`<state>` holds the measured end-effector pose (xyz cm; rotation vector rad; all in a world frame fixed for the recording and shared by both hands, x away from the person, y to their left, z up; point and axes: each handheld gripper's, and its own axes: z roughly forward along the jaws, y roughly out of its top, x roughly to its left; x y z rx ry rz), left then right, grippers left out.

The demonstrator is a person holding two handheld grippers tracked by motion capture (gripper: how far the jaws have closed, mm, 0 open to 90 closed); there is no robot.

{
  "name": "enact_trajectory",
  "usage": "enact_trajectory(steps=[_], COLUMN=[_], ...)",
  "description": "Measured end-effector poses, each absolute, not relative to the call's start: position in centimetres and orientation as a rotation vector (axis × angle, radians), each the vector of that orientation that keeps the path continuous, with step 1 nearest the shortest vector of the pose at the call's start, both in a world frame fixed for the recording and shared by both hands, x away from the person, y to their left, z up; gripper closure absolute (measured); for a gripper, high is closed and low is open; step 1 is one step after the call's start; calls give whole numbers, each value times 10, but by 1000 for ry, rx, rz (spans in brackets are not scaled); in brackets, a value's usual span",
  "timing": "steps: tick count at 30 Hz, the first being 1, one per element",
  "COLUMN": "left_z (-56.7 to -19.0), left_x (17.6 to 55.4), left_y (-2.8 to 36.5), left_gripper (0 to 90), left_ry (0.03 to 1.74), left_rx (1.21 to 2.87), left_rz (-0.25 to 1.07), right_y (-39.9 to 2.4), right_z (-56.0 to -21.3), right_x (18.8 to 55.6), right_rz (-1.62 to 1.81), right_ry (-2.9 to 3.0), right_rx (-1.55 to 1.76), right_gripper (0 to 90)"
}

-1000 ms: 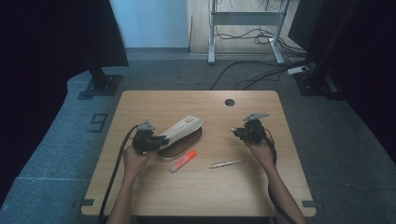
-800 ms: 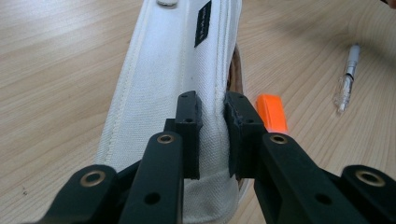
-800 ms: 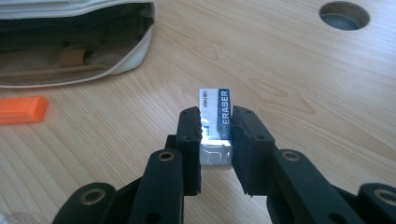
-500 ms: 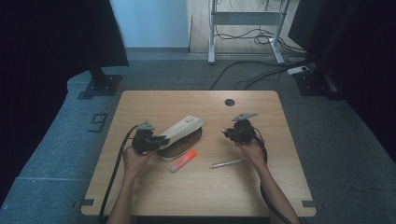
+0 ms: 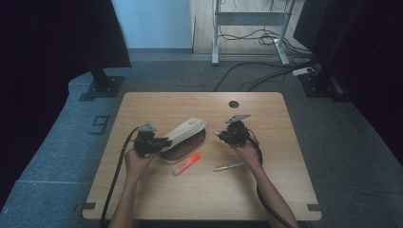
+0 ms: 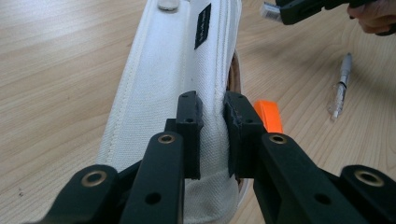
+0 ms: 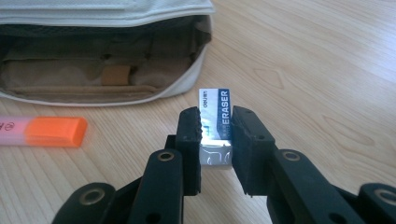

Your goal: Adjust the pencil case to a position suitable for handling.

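The left gripper (image 6: 211, 126) pinches the cream canvas pencil case's (image 6: 177, 79) lid; the right gripper (image 7: 215, 135), just beside its opening, grasps a white-and-blue eraser (image 7: 215, 122).

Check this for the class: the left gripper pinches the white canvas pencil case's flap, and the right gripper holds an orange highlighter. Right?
Not quite. The right gripper holds a white and blue eraser, as the right gripper view shows; the orange highlighter lies on the table. The left gripper does pinch the white canvas pencil case.
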<state>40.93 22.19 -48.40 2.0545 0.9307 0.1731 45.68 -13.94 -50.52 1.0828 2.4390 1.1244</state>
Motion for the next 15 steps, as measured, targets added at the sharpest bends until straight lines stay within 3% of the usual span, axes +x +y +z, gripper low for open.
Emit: enact_trajectory(steps=[15], left_z=[-484], left_x=[408], left_y=[221], left_gripper=[770], left_ry=[919], left_rx=[2064], left_rz=[185], right_y=[-109], right_z=[-509], right_x=[462], right_rz=[1125], right_ry=[2475], right_rx=[1040], right_gripper=[716])
